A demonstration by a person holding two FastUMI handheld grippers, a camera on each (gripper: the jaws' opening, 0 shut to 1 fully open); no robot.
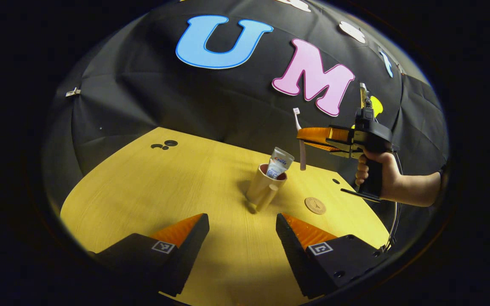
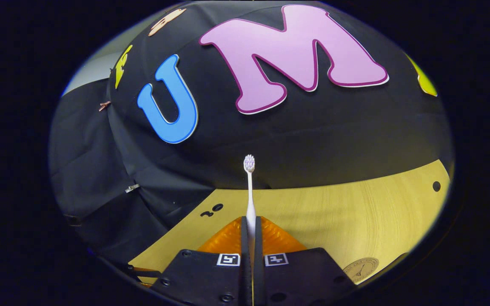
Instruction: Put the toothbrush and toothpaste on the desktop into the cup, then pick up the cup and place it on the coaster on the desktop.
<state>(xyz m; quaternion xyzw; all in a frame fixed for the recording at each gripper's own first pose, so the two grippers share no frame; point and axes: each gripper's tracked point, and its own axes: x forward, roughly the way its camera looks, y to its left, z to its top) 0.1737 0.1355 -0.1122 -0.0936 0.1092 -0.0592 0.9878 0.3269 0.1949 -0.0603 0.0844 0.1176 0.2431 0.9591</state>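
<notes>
A tan cup [image 1: 265, 187] stands on the wooden desktop [image 1: 164, 191] with a white toothpaste tube [image 1: 279, 162] sticking out of it. My right gripper [image 1: 302, 137] hangs in the air just right of the cup and above it, shut on a white toothbrush [image 1: 300, 140] held upright, bristles up. In the right gripper view the toothbrush [image 2: 249, 191] rises from between the closed fingers of my right gripper [image 2: 250, 227]. A round wooden coaster [image 1: 315, 205] lies right of the cup; the coaster [image 2: 360, 268] also shows at lower right. My left gripper [image 1: 242, 229] stands open, near the cup, holding nothing.
A hand [image 1: 377, 170] and forearm hold the right gripper from the right side. Small dark holes [image 1: 165, 144] mark the desktop at its far left corner, and another hole [image 2: 436, 186] sits near the far right edge. The black cloth wall stands behind the desk.
</notes>
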